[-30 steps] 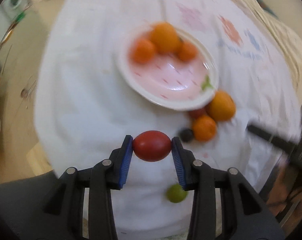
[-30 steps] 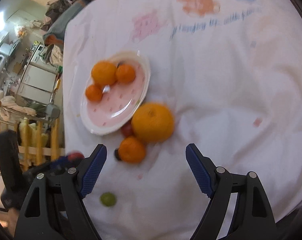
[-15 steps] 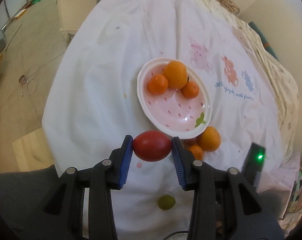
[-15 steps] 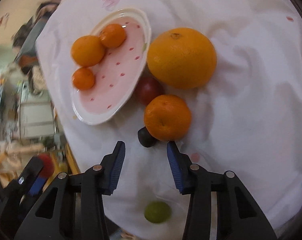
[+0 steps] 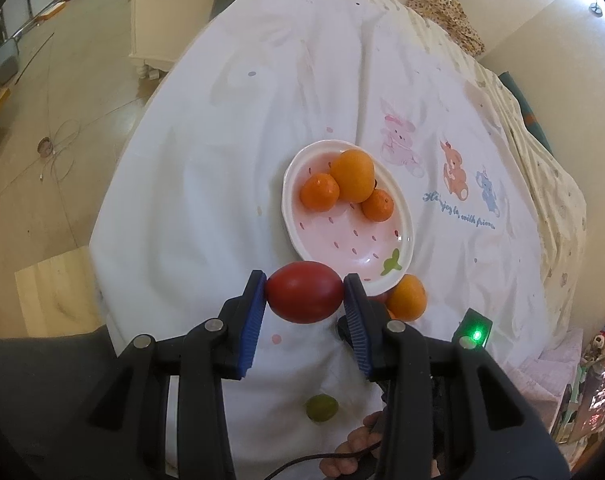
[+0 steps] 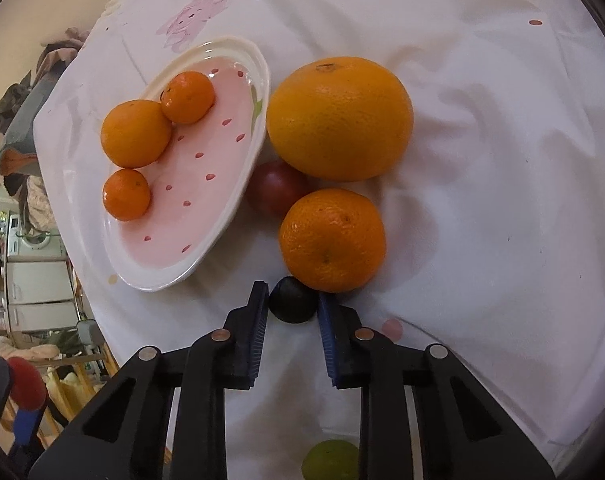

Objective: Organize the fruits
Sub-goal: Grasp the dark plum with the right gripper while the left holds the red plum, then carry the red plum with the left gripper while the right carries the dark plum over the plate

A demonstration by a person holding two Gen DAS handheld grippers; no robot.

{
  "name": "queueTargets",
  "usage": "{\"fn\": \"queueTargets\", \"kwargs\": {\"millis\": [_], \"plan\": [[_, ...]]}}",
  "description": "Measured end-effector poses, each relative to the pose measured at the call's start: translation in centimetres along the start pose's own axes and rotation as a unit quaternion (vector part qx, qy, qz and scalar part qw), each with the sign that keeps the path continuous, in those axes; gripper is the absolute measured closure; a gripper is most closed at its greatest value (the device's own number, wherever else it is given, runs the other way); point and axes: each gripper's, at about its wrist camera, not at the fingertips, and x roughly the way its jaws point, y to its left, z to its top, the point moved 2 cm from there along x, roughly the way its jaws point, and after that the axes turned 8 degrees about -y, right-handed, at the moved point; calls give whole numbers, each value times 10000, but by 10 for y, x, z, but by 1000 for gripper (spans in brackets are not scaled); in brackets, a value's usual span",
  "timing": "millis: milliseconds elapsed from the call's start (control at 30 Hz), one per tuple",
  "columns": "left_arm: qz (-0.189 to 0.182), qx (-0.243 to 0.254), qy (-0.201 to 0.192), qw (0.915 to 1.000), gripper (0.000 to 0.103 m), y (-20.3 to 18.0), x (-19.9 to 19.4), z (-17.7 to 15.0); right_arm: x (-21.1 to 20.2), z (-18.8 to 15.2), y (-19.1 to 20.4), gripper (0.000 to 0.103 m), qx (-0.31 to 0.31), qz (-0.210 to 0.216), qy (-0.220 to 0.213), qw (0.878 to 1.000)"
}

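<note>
A bed covered by a white sheet printed with pastel rabbits and bears (image 5: 230, 168) carries everything. On it, near the sheet's near edge, lies an oval pink-and-white ceramic dish (image 6: 238, 60). Just beside the dish rest a large orange (image 6: 340, 118), a smaller mandarin (image 6: 332, 240), a dark red plum (image 6: 276, 188) and a small black fruit (image 6: 292, 300). A small green lime (image 5: 321, 408) lies apart, nearest the edge.

Soft, even daylight, faint shadows under the fruit, sharp focus centrally, strong fisheye bending and dark vignette at edges
</note>
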Motion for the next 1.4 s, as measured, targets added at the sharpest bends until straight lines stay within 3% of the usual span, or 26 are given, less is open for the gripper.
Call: {"fn": "queueTargets", "kwargs": {"millis": [267, 533, 767, 1000, 1400], "plan": [[136, -9, 3, 9999, 68, -1, 6, 2, -16, -1, -3, 77, -191, 383, 210, 9989], [408, 249, 67, 9988, 68, -9, 20, -5, -51, 8, 5, 77, -742, 1093, 487, 9900], [683, 486, 134, 9964, 68, -12, 33, -13, -78, 34, 11, 77, -1400, 1245, 316, 9818], [955, 781, 180, 9922, 68, -17, 45, -21, -99, 67, 6, 77, -1530, 1413, 138, 9780], [984, 1319, 124, 9863, 68, -54, 47, -8, -111, 128, 23, 77, -1775, 1682, -139, 9695]]}}
